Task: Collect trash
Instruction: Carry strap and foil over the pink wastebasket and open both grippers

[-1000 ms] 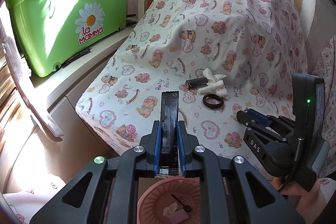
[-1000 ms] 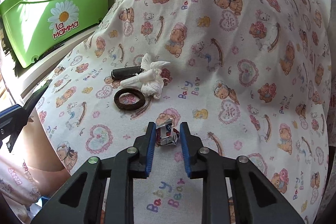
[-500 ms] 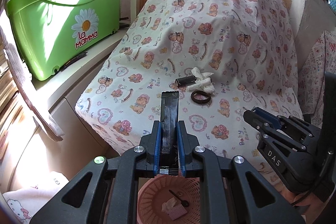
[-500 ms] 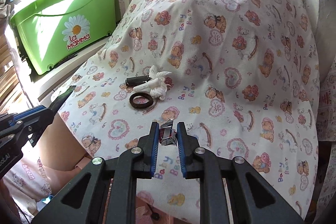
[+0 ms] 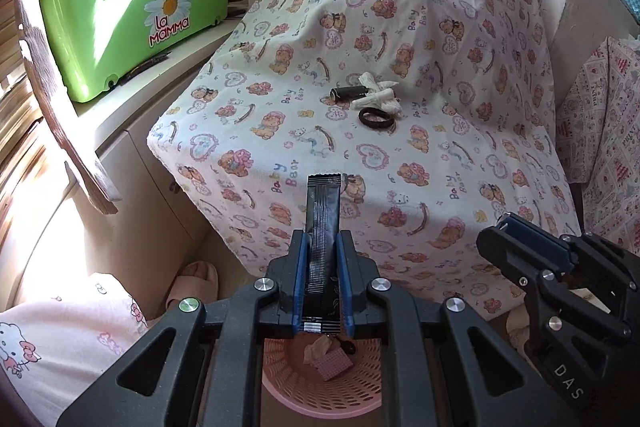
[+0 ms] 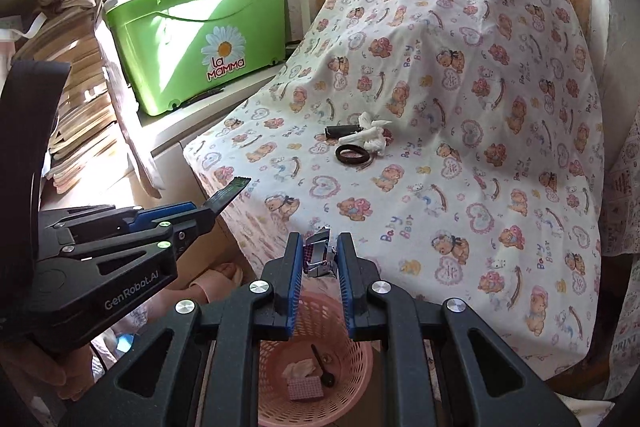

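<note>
Pink basket (image 6: 352, 323), green tub (image 5: 120, 11) (daisy print).

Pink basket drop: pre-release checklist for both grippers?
1. Left gripper shut on the black sachet: ok.
2. Right gripper shut on the crumpled wrapper: ok.
3. Pink basket below the right gripper: ok, its opening shows between the fingers.
4. Basket below the left gripper: ok, its opening shows under the sachet's lower end.
5. Room in the basket: ok, only a few scraps at the bottom.
6. Trash left on the cloth: not ok, the black tube, white tissue and dark ring remain.
</note>
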Motion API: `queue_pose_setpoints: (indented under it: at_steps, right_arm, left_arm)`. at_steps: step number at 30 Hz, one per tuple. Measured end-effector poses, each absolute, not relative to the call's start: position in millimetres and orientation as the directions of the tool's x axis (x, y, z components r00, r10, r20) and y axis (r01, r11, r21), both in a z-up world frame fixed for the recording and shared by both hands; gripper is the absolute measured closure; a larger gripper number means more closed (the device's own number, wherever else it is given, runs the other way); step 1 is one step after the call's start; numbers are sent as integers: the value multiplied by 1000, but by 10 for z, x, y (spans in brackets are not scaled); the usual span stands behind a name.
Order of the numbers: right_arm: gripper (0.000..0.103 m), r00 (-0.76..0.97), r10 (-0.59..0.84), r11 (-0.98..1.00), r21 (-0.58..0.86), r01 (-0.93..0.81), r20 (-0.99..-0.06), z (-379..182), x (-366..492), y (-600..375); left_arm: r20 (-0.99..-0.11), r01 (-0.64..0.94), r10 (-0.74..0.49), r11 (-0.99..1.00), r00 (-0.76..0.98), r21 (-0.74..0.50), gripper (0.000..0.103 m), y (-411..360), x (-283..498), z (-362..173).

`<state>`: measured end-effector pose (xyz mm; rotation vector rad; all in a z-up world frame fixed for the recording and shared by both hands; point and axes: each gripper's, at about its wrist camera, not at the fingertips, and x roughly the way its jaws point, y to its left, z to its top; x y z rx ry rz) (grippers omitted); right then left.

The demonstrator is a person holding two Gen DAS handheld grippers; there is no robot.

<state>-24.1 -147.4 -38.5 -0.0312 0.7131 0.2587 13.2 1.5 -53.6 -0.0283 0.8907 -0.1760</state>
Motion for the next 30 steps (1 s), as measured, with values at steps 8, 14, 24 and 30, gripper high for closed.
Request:
queue_pose_setpoints:
  at_steps: [8, 14, 24, 30]
  right_arm:
    - [84, 641, 242, 965, 114, -235, -728, -677, -188, -1489]
    - [84, 557, 258, 959, 138, -248, -789, -922, -123, -1440]
    - [84, 458, 198, 971, 108, -215, -867, -1388, 59, -1400]
    - [84, 406, 170, 976, 97, -193, -898, -1711, 136, -1352]
  left_arm:
    - [-832, 145, -155, 985, 533, -91, 89, -3, 151, -754]
    - [-899, 137, -192, 979, 394, -149, 89, -24, 223, -1086]
    - [-950, 75, -150, 988, 273, -135, 88, -42, 375, -1588]
    - [-971, 50, -115, 993, 208, -107, 88, -68, 474, -1876]
